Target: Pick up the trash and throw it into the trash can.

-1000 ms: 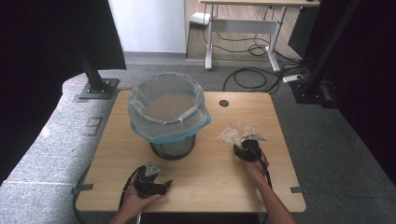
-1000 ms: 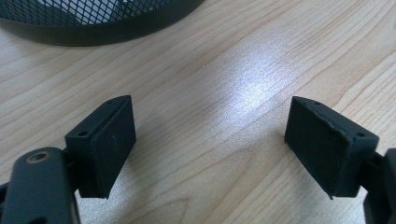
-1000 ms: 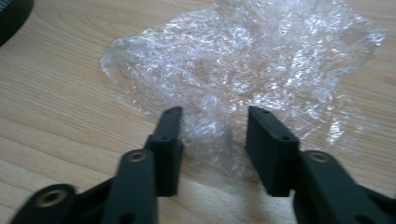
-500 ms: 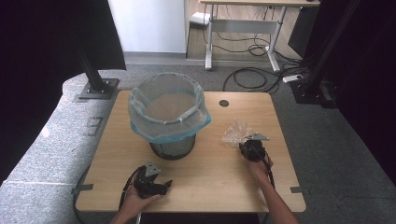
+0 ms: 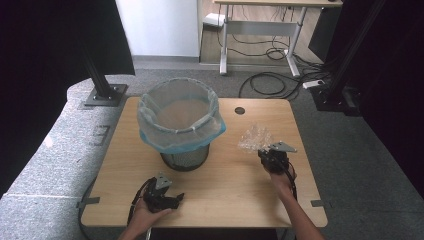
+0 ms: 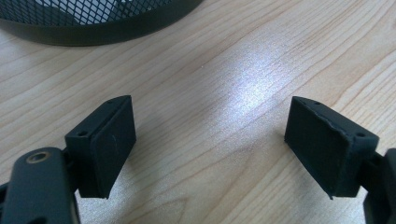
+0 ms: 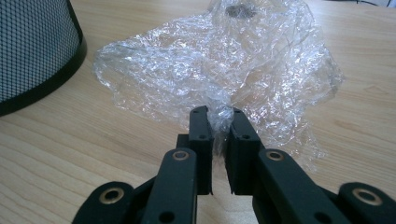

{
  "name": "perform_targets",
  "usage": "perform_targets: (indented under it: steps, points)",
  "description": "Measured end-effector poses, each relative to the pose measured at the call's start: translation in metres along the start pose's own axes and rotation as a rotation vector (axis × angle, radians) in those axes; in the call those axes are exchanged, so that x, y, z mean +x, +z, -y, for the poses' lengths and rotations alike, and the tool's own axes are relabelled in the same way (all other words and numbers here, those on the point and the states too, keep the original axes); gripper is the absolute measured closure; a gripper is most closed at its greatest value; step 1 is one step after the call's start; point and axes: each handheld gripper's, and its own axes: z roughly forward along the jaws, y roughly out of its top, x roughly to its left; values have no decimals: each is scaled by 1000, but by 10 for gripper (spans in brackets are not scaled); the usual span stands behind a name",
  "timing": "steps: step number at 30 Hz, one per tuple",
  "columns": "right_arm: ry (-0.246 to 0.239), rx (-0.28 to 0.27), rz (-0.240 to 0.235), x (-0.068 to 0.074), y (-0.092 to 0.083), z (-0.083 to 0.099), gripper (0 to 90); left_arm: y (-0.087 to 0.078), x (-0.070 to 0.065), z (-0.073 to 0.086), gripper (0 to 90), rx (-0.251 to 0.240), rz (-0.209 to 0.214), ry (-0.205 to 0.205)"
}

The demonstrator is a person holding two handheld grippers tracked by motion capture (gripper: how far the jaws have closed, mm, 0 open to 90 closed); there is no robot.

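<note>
While the left tool point(image 5: 172, 199) is held spread over the counter point(image 5: 235, 180), crumpled clear plastic point(image 7: 224, 70) is pinched by the right tool point(image 7: 219, 116).

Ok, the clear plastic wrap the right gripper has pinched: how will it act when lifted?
Probably floppy: the plastic wrap is thin and crinkled, so it should dangle from the right gripper. Likely very light. Only a small fold sits between the jaws, so it might slip out.

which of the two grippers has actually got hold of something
The right gripper: its jaws are pinched shut on an edge of the crumpled clear plastic wrap. The left gripper sits open over bare table.
</note>
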Motion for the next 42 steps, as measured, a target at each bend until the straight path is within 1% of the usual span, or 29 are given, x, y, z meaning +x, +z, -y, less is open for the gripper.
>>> perform_targets:
  steps: [8, 18, 26, 30, 39, 42]
  points:
    - [12, -34, -5, 2, -10, -6, 823, 0, 0, 0, 163, 0, 0, 0]
    - [32, -67, -6, 3, -18, -11, 829, 0, 0, 0, 163, 0, 0, 0]
    - [27, -85, -18, 8, -21, -13, 829, 0, 0, 0, 163, 0, 0, 0]
    - [35, -96, -24, 9, -22, -15, 829, 0, 0, 0, 163, 0, 0, 0]
    - [28, -117, -29, 12, -27, -18, 829, 0, 0, 0, 163, 1, 0, 0]
    - [19, -126, -31, 14, -29, -20, 829, 0, 0, 0, 163, 0, 0, 0]
